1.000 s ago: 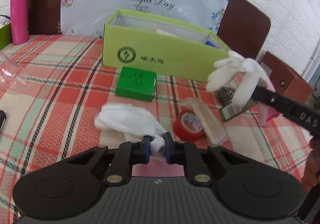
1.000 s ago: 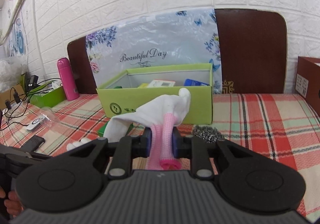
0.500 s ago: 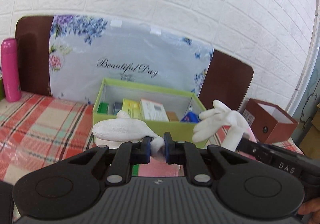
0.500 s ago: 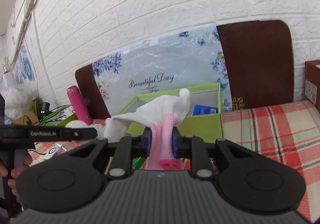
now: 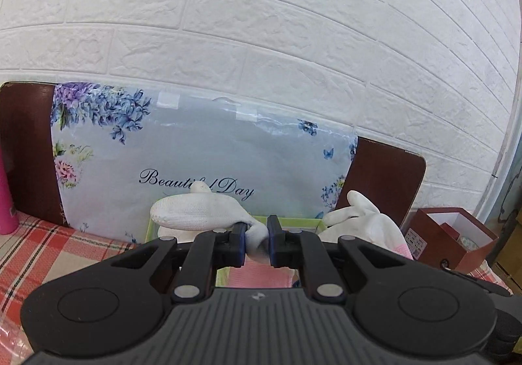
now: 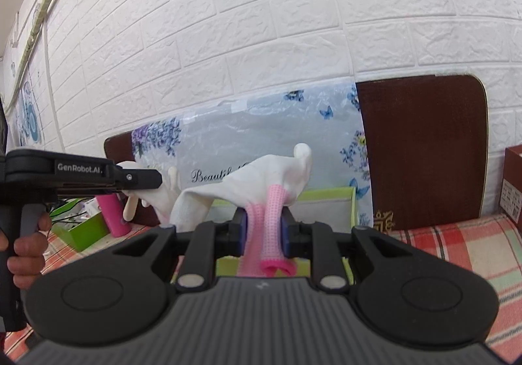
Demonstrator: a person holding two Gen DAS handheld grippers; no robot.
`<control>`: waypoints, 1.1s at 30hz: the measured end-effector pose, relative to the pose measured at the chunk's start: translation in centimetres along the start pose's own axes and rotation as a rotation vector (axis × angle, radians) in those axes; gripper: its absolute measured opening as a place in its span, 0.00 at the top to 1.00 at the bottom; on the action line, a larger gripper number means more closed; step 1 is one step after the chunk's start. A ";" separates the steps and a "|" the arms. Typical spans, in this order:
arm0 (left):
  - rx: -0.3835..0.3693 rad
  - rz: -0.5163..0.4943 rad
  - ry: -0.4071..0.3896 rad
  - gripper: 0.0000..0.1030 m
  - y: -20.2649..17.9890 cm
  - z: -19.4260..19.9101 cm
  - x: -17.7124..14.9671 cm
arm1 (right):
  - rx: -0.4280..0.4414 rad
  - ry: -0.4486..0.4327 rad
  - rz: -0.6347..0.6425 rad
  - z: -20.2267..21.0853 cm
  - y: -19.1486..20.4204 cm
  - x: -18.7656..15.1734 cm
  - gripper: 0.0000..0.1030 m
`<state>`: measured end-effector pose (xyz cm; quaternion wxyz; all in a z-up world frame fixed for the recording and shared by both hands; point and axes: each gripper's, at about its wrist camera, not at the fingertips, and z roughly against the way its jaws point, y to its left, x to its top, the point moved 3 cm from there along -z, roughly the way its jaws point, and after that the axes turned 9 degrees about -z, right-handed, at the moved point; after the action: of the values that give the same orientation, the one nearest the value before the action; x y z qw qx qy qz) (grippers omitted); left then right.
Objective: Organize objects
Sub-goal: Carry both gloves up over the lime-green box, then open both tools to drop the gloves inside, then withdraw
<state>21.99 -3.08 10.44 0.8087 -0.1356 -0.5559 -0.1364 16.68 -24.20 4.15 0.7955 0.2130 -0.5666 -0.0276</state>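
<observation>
My left gripper (image 5: 256,242) is shut on a white knit glove (image 5: 195,213), held up in the air in front of the green box (image 5: 287,221). My right gripper (image 6: 262,228) is shut on the pink cuff of a second white glove (image 6: 261,179), also raised above the green box (image 6: 326,198). In the left wrist view the second glove (image 5: 365,223) hangs at the right. In the right wrist view the left gripper (image 6: 140,177) with its glove (image 6: 160,198) shows at the left, held by a hand. The box's contents are hidden.
A floral "Beautiful Day" bag (image 5: 195,162) leans on a brown chair back (image 6: 421,149) behind the box. A pink bottle (image 6: 114,214) and a green tray (image 6: 81,231) stand at the left. A brown box (image 5: 453,237) is at the right. A plaid cloth (image 6: 456,241) covers the table.
Both grippers have risen and tilted up with their gloves. The box and table have dropped low in both views and the brick wall fills most of each frame.
</observation>
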 end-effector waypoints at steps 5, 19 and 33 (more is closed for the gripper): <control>0.015 0.007 0.018 0.88 0.9 -3.3 0.4 | -0.006 -0.021 -0.012 -3.2 -0.6 1.2 0.81; 0.092 0.066 0.130 0.38 5.2 -10.3 -6.4 | -0.141 0.048 0.098 -11.7 -2.3 -3.1 0.30; 0.168 0.092 0.169 0.23 3.1 -3.7 -5.1 | -0.149 -0.061 0.128 -5.0 0.1 -1.7 0.00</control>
<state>24.54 -1.25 4.22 0.8665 -0.0809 -0.4885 -0.0630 20.63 -22.12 1.35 0.7915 0.1156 -0.5995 -0.0254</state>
